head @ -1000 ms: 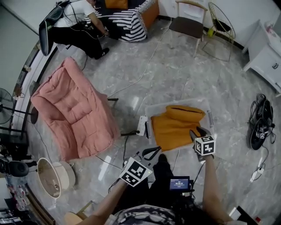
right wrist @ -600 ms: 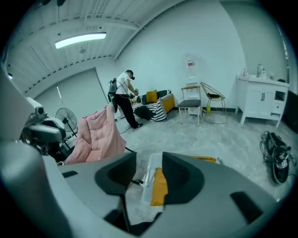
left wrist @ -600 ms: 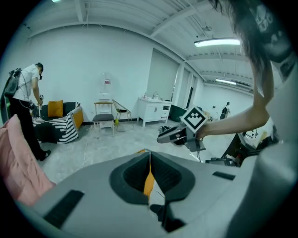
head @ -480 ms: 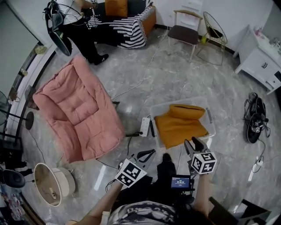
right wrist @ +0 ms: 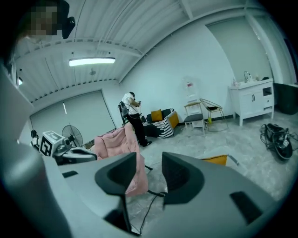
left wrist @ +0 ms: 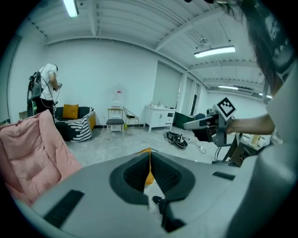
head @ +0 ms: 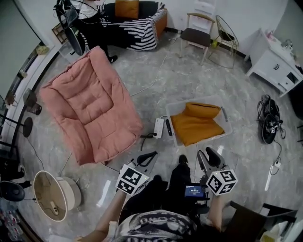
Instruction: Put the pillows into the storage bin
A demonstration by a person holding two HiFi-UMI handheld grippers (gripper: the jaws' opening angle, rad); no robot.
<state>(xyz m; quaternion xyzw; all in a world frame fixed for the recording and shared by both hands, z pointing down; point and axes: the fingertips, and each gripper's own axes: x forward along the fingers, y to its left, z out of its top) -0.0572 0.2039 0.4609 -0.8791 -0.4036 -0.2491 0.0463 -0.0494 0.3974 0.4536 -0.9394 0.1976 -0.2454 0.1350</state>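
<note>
One orange pillow (head: 196,127) lies in the storage bin (head: 171,109). Both grippers have drawn back from it: the right gripper (head: 208,159) with fingers released and empty, the left gripper (head: 147,159) clenched on nothing. Another pillow (head: 126,8), probably next, sits on the far sofa (head: 142,28), with open floor (head: 199,75) between, beside the pink chair (head: 90,108).

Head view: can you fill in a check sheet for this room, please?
Surface: shiny grey floor.
Job's things: orange pillow lies in the bin; second pillow on the sofa.
Clutter: shoes, power strip.
Grippers: left gripper shut, empty; right gripper open, empty.
Cables: white cable crosses the floor.
Surroundings: pink chair, two chairs, white cabinet.
</note>
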